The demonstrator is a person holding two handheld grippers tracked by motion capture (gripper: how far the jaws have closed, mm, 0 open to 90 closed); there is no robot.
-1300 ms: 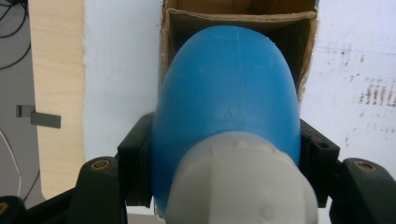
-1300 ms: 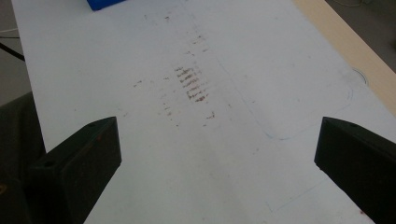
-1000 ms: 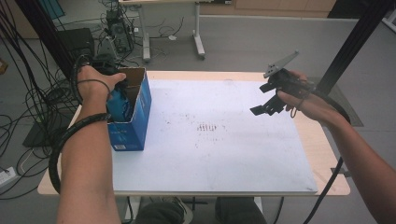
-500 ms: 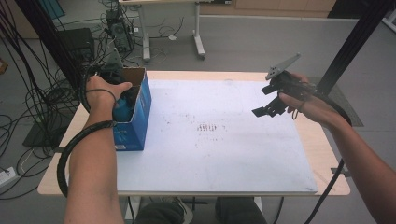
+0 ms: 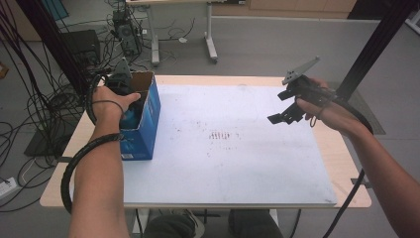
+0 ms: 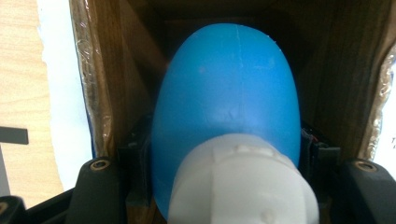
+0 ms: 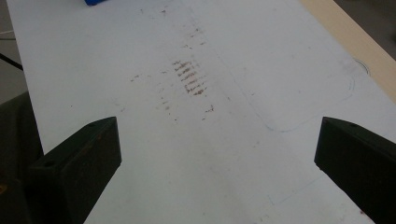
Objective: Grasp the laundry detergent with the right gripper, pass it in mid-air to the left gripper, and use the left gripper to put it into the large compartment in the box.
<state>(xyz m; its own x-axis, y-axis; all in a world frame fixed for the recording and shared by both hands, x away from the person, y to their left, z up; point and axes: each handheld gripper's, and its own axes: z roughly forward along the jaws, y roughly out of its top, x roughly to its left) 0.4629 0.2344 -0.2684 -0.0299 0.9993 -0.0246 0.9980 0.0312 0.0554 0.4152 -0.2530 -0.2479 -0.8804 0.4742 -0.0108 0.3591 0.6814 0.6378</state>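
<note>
Counter: wooden counter (image 5: 346, 163) under a white sheet (image 5: 237, 168) with brown smudges (image 5: 218, 136) at its middle
Room: grey floor, cables (image 5: 29, 99) at left, another desk's legs behind
Box: blue carton (image 5: 143, 129), open-topped, at the sheet's left edge
Left hand-held gripper (image 6: 224, 186): inside the carton, jaws clamped on a blue bottle (image 6: 229, 102) with white cap (image 6: 243, 186)
Right hand-held gripper (image 7: 215, 154): jaws wide apart, nothing between, above the sheet
Hidden: carton's bottom dark; the bottle's lower end cannot be made out
</note>
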